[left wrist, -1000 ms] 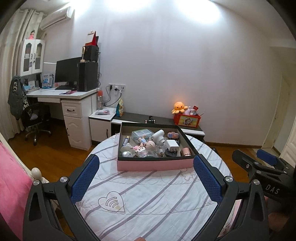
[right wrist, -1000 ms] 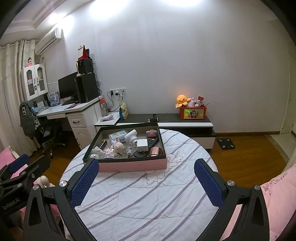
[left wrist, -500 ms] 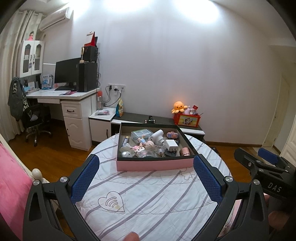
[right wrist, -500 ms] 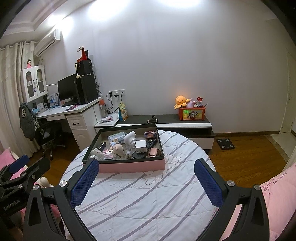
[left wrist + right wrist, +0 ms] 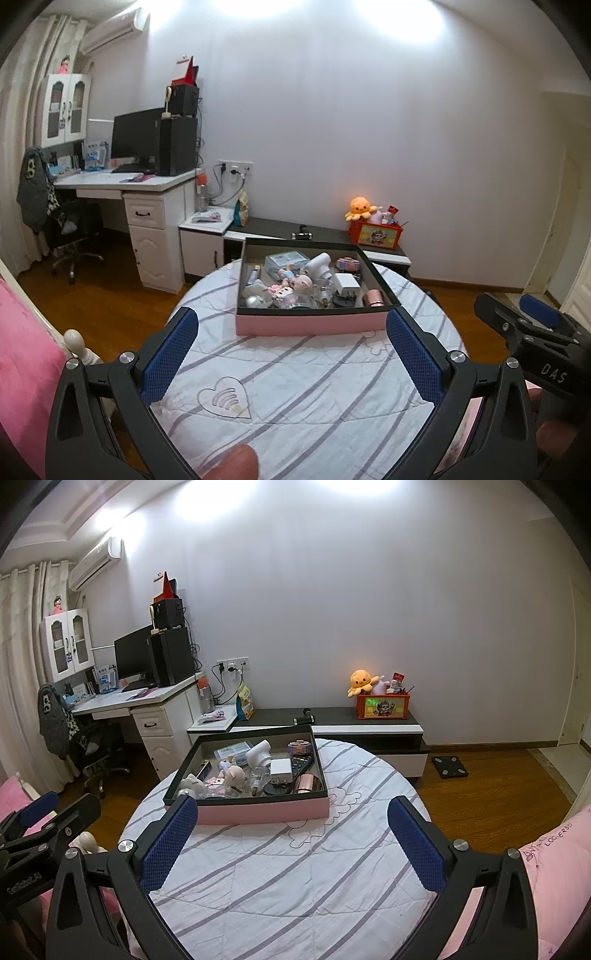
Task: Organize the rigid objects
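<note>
A pink box with a black rim (image 5: 314, 325) (image 5: 264, 812) sits on the far half of a round table under a striped white cloth (image 5: 306, 387) (image 5: 295, 886). Inside lies a jumble of small items: a white charger (image 5: 346, 283) (image 5: 280, 766), a copper cylinder (image 5: 375, 297) (image 5: 309, 783), a small doll (image 5: 301, 282) (image 5: 233, 774), a white hair-dryer-like object (image 5: 319, 263) (image 5: 258, 753), a remote (image 5: 301, 762). My left gripper (image 5: 291, 358) hangs open over the near cloth, empty. My right gripper (image 5: 290, 838) is also open and empty, its left pad near the box's front corner.
A white desk (image 5: 147, 184) with monitor and speakers stands at left with a chair (image 5: 70, 236). A low dark cabinet (image 5: 332, 720) behind the table carries an orange toy box (image 5: 382, 706). A scale (image 5: 450, 766) lies on the wooden floor. Pink bedding (image 5: 22, 369) (image 5: 561, 867) flanks the table.
Both grippers stay open and nearly still, drifting slightly closer to the box. A fingertip has come into the bottom edge of the left wrist view.
</note>
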